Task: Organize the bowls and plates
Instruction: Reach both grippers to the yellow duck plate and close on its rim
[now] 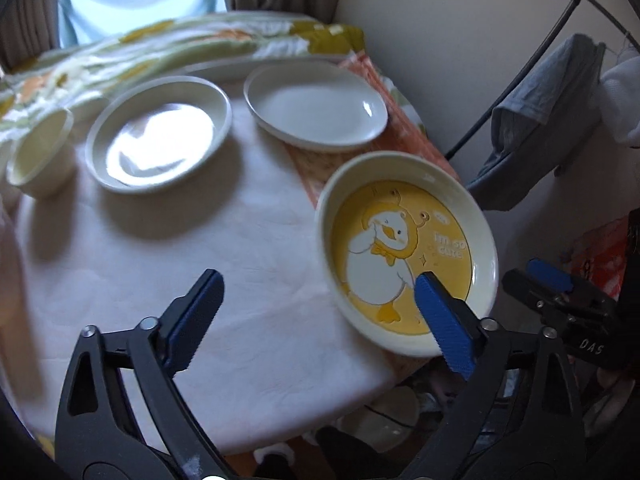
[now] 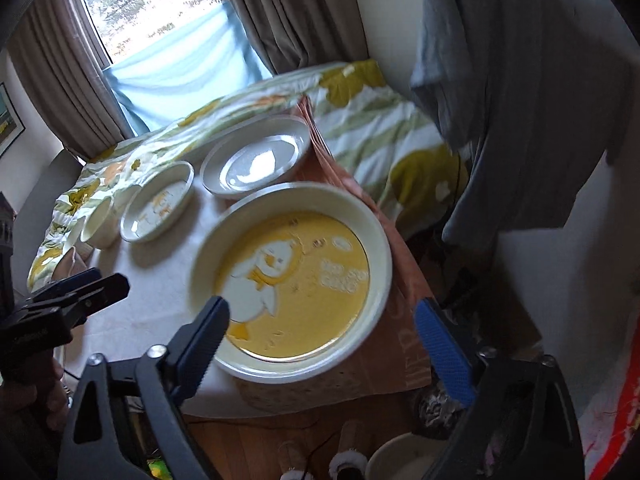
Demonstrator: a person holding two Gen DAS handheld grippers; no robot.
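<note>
While the left wrist view looks steeply down, the left gripper [image 1: 318, 300] shows two black arms tipped with ribbed blue pads, its jaws spread wide and grasping nothing, only pale cloth between them. That cloth covers the bench [image 1: 224, 264], a soft, faintly wrinkled white surface. Near the right corner sits the duck plate [image 1: 406, 256], a round, glossy cream dish with a raised rim and a yellow floor printed with a white duck; the right-hand pad overlaps its near rim in the picture, though contact cannot be told. Farther back lie a shallow white plate [image 1: 158, 134] with a bright glare, an oval white plate [image 1: 316, 106] resting partly on an orange patterned mat [image 1: 404, 120], and a small cream bowl [image 1: 38, 146] at the left edge. The right gripper [image 1: 560, 292] enters at the right, beyond the bench edge. From the right wrist view, the right gripper [image 2: 320, 326] likewise has its jaws released and wide, with the duck plate [image 2: 292, 284] lying between and beyond the pads, untouched as far as can be seen, on the near bench corner. Behind it stand the two white plates and a floral bedspread [image 2: 360, 128] in green and mustard. The left gripper [image 2: 88, 284] reaches in from the left, blurred.
</note>
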